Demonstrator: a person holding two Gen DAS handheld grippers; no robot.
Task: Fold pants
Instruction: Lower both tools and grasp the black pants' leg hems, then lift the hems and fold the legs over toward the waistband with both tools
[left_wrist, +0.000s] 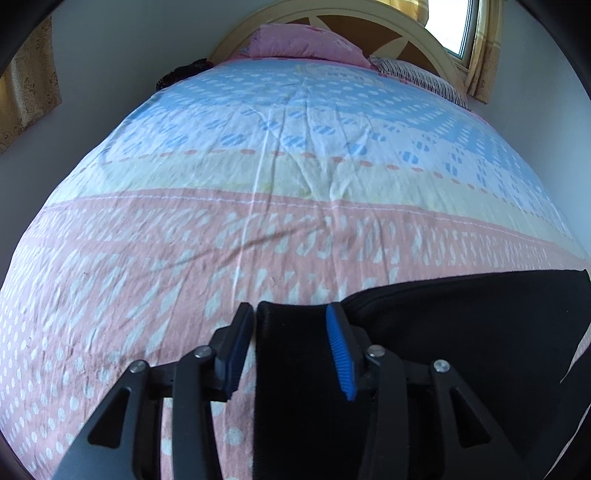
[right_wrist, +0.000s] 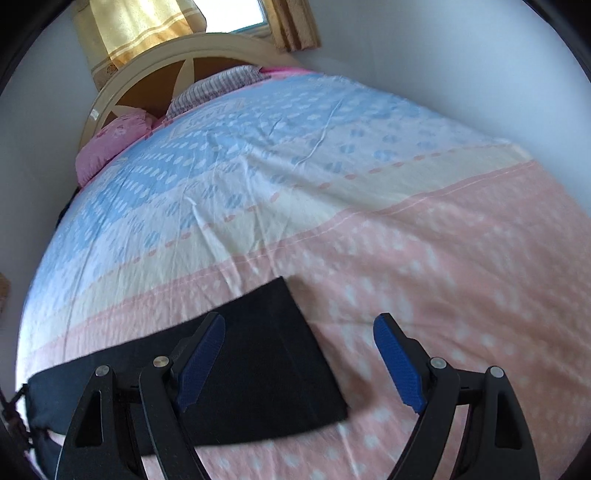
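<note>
- The bed sheet (left_wrist: 207, 236), banded pink near the cameras, then pale yellow, then blue toward the headboard (left_wrist: 417, 33), serves as the flat folding surface; every place below is given relative to the black pants (right_wrist: 266, 354), which lie on its pink band, far from the pillows.
- At the pants' left end, the left gripper (left_wrist: 291, 347) straddles a raised fold of the black cloth: one pad sits just outside the fold's left edge, the blue ribbed pad against its right side. The fingers are narrowed around the fold, yet a sliver of gap shows on the left, so I cannot tell whether they truly pinch it. Gripping here probably secures this end for carrying it over.
- The pants' middle lies flat as a dark strip, apparently already doubled lengthwise.
- At the pants' right end, the right gripper (right_wrist: 299, 354) hovers with fingers spread wide and released, nothing between the pads. Its left finger is above the cloth, its right finger beyond the square end over bare sheet, seemingly lining up to take that edge.
</note>
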